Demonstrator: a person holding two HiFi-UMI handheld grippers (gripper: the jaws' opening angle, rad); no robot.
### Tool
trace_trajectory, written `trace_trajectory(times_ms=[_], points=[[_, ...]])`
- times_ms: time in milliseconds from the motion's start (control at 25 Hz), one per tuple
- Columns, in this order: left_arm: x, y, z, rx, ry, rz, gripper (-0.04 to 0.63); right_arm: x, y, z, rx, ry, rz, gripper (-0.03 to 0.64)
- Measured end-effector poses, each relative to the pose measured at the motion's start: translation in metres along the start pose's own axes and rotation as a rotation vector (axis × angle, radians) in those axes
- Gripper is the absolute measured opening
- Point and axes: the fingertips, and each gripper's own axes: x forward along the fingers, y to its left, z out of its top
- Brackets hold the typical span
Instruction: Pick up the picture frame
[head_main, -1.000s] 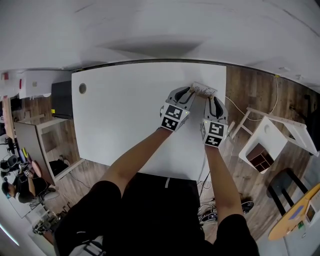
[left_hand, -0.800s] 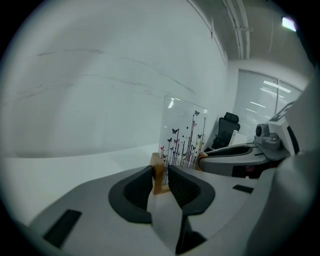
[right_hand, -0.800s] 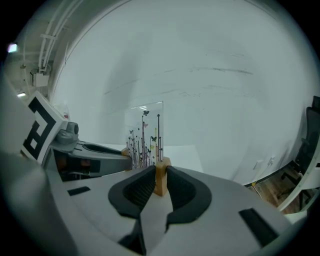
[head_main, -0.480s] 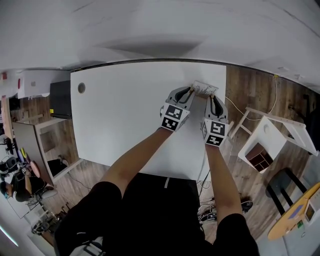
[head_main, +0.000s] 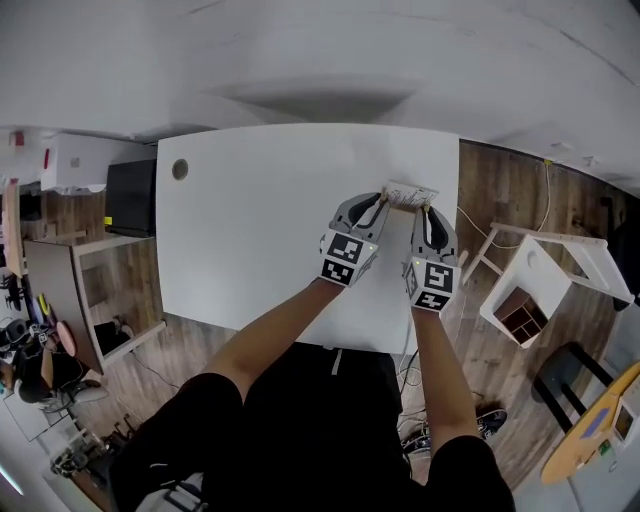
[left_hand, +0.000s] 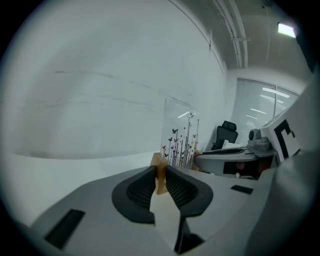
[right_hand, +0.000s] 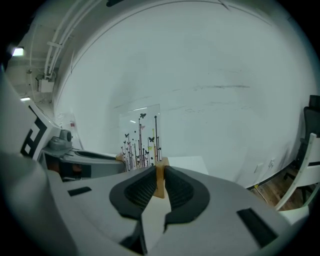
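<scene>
White table (head_main: 250, 230): rectangular, with a round hole (head_main: 180, 169) near its far left corner.
Picture frame (head_main: 410, 192): small, pale, at the table's far right corner.
Left gripper (head_main: 384, 198): grey, at the frame's left end.
Right gripper (head_main: 426, 206): grey, at the frame's right end.
Jaw state: not readable from above.
Marker cubes (head_main: 347, 255): black-and-white, one on each gripper.
Forearms (head_main: 270, 330): bare.
Clothing (head_main: 300, 420): black.
Wooden floor (head_main: 500, 190).
White side unit (head_main: 545, 275): on the right, well apart from the table.
Black cabinet (head_main: 130, 197): on the left.
</scene>
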Motion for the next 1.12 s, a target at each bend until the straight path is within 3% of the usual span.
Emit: trace_trajectory(times_ms=[320, 800, 1120], points=[[-0.127, -0.012, 0.008, -0.003, -0.077, 0.001, 0.067, -0.091, 0.092, 0.025, 0.005, -0.033, 0.000, 0.067], [-0.372, -0.023, -0.014, 0.028, -0.156, 0.033, 0.069, -0.247, 0.275, 0.024, 0.038, -0.078, 0.044, 0.067], [-0.483, -0.026, -0.037, -0.040, -0.205, 0.073, 0.069, -0.310, 0.361, 0.026, -0.002, -0.109, 0.114, 0.067]])
